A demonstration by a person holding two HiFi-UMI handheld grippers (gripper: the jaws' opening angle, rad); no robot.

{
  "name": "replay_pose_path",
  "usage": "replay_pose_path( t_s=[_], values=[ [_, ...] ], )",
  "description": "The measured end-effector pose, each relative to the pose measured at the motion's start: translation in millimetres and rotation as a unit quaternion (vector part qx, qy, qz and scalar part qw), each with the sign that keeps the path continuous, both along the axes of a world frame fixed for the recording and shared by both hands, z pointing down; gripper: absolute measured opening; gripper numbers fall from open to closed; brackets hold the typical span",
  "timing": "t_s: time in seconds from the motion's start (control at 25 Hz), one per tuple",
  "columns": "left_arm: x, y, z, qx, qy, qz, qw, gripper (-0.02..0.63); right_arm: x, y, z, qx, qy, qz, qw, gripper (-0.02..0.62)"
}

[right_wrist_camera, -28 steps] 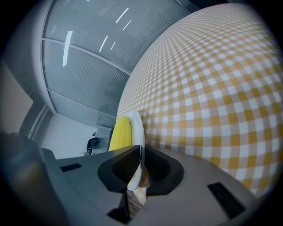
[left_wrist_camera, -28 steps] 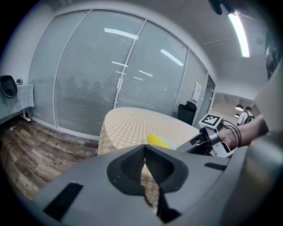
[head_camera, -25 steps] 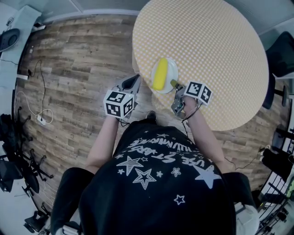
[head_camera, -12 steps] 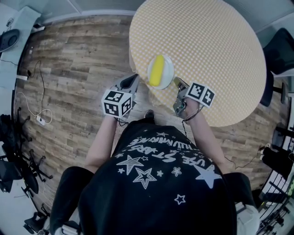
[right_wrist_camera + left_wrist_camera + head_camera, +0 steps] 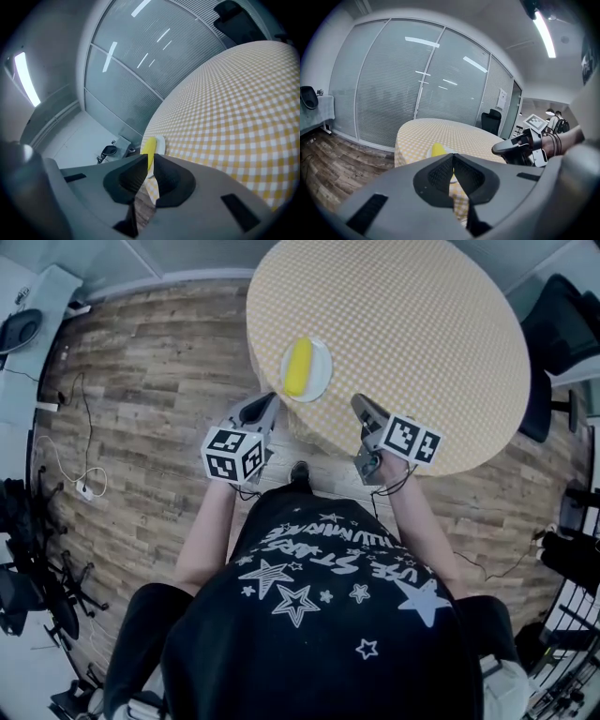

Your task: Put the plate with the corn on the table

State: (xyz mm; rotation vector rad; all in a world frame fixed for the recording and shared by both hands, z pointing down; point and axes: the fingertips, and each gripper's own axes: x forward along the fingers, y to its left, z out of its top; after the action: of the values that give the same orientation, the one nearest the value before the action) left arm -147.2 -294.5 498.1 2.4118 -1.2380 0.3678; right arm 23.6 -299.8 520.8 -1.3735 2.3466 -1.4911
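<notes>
Far left: wood floor (image 5: 141, 371), with a cable (image 5: 67, 457) trailing near its outer edge. There is open standing room between the cable and the table.

Left gripper (image 5: 267, 401): it hangs beside the table's near-left rim, over the floor and clear of the cloth. In the left gripper view the claw is closed with the tips meeting and nothing between them. We judge it idle, parked out of the plate's way.

Centre: the plate (image 5: 322, 382) lies flat on the table (image 5: 412, 324), with the corn (image 5: 299, 366) lengthwise on it. It sits just inside the near-left rim, apart from both grippers. We judge the placing done.

Right gripper (image 5: 360, 403): it sits at the table's near edge, right of the plate. The claw is at a narrow slit and empty. In the right gripper view the corn (image 5: 149, 147) shows ahead of the slit, not in it.

Clearance: the cloth beyond and to the right of the plate is bare, so there is ample room to slide it inward. The rim close on its left is the risk, since a leftward nudge could tip it off. A dark chair (image 5: 561, 334) stands by the far-right rim, well apart.
</notes>
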Motion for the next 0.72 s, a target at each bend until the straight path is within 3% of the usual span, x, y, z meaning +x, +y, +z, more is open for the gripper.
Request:
replay_pose_path(
  t_s=[0.72],
  values=[
    [77, 114, -22, 0.026, 0.005, 0.015, 0.9995, 0.008, 72, 123, -21, 0.048, -0.006, -0.010, 0.999, 0.043]
  ],
)
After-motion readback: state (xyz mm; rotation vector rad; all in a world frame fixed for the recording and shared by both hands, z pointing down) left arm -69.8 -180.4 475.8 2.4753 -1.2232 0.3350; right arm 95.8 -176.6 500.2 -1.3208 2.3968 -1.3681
